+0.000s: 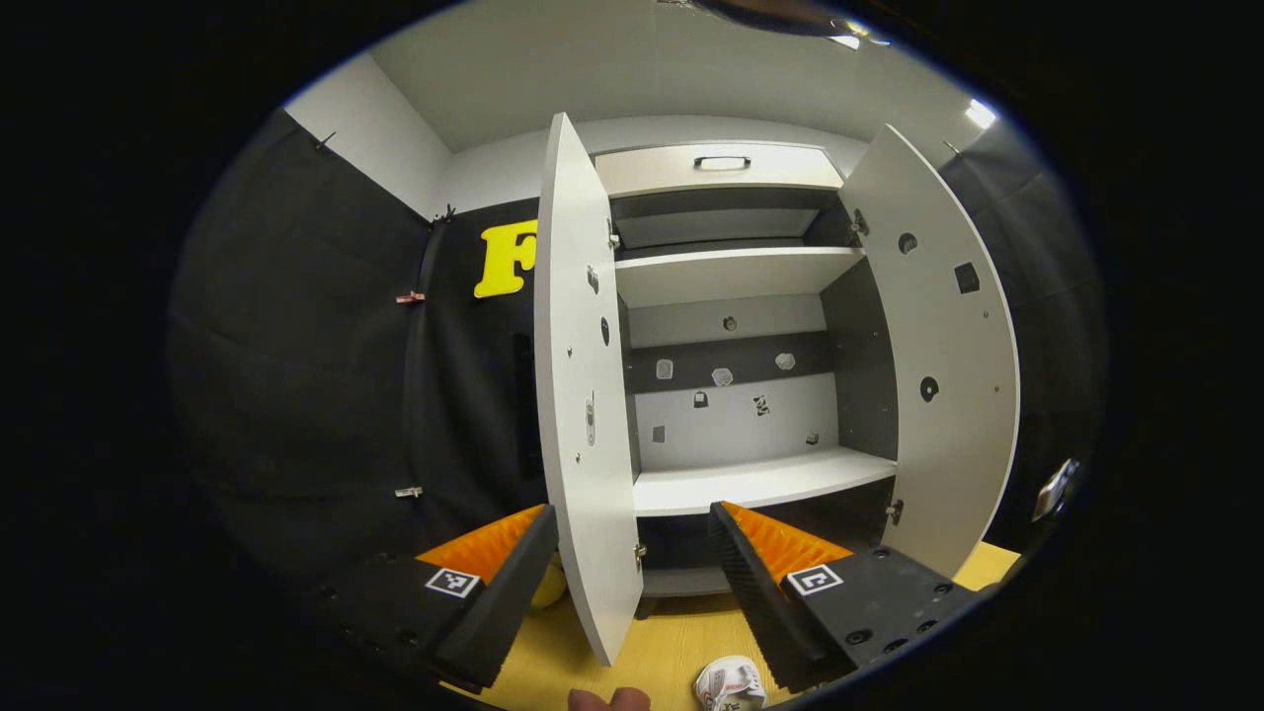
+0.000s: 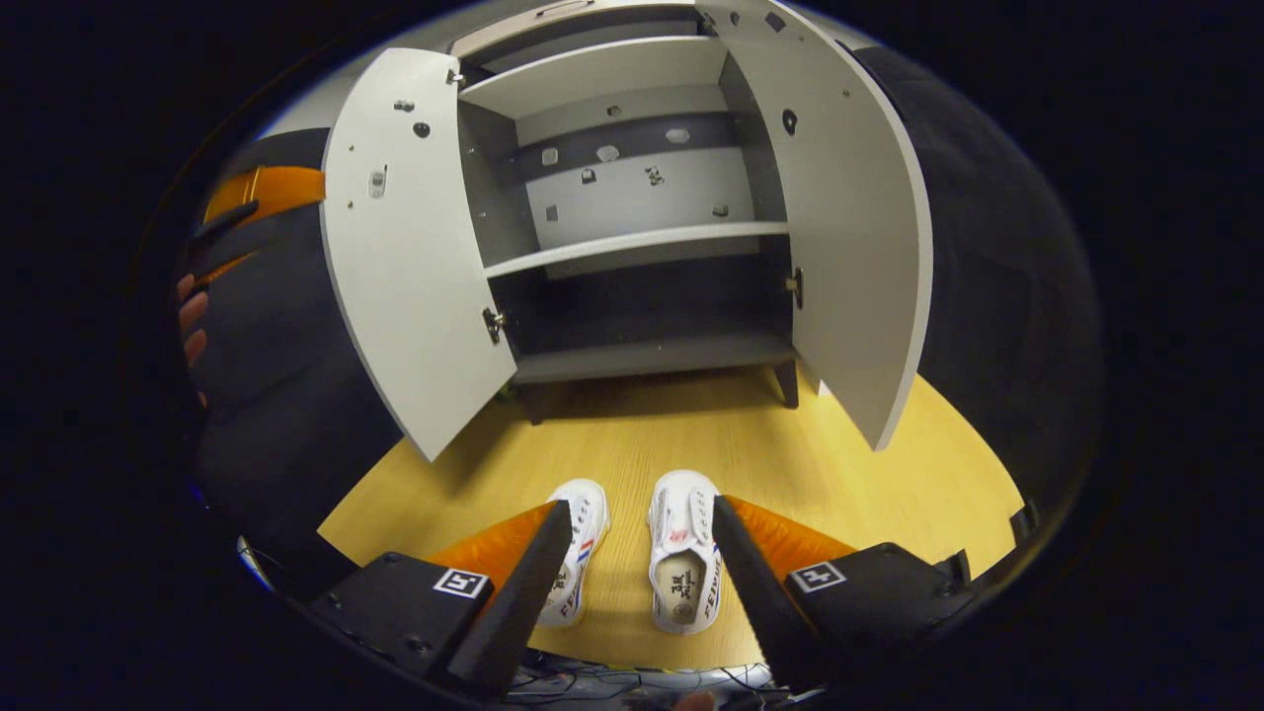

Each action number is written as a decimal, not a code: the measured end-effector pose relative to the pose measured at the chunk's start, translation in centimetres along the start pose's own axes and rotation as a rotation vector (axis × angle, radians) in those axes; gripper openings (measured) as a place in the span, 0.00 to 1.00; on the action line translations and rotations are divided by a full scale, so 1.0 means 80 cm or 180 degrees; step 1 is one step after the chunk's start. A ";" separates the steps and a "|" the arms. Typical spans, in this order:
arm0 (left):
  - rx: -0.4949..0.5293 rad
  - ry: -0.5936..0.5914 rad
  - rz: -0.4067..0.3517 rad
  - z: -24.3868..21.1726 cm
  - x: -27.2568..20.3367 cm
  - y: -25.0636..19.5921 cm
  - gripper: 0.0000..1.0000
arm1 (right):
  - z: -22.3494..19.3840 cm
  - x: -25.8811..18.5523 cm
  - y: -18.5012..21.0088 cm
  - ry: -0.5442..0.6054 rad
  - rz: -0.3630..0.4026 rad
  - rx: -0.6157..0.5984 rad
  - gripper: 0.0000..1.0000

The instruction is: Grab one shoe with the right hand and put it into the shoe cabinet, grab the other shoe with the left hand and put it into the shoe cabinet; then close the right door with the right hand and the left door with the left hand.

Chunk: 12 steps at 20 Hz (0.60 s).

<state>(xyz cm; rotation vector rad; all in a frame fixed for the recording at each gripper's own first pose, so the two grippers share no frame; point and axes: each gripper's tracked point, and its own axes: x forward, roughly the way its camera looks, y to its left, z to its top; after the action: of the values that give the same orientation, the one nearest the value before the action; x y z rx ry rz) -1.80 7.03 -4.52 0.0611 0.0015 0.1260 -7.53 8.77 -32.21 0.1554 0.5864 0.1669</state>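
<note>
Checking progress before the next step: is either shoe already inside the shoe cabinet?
No, both shoes sit side by side on the wooden floor in front of the open shoe cabinet, whose visible shelves are bare.

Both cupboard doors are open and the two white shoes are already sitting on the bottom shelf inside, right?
Not quite. Both doors are open, but the two white shoes are on the wooden floor in front of the shoe cabinet, not on a shelf. The right gripper view shows them between the right claw's open fingers.
</note>
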 end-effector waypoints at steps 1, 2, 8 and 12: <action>0.0006 0.0028 -0.0013 -0.006 -0.001 -0.001 0.97 | -0.015 0.010 -0.001 0.0071 -0.0013 0.0008 0.80; 0.0024 0.0060 -0.0015 -0.013 -0.002 0.000 0.96 | -0.029 0.019 -0.002 0.0144 -0.0025 0.0023 0.71; 0.0093 0.0221 0.0001 -0.045 -0.005 0.004 0.96 | -0.104 0.077 -0.013 0.0523 -0.0169 0.0177 0.60; 0.0115 0.0318 0.0055 -0.065 -0.008 0.014 0.98 | -0.133 0.114 -0.015 0.0610 -0.0267 0.0193 0.60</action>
<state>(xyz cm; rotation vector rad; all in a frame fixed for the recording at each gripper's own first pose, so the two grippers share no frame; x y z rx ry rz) -2.62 8.34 -9.61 0.0908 0.1030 0.1462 -5.86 10.44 -46.09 0.1744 0.7880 0.0829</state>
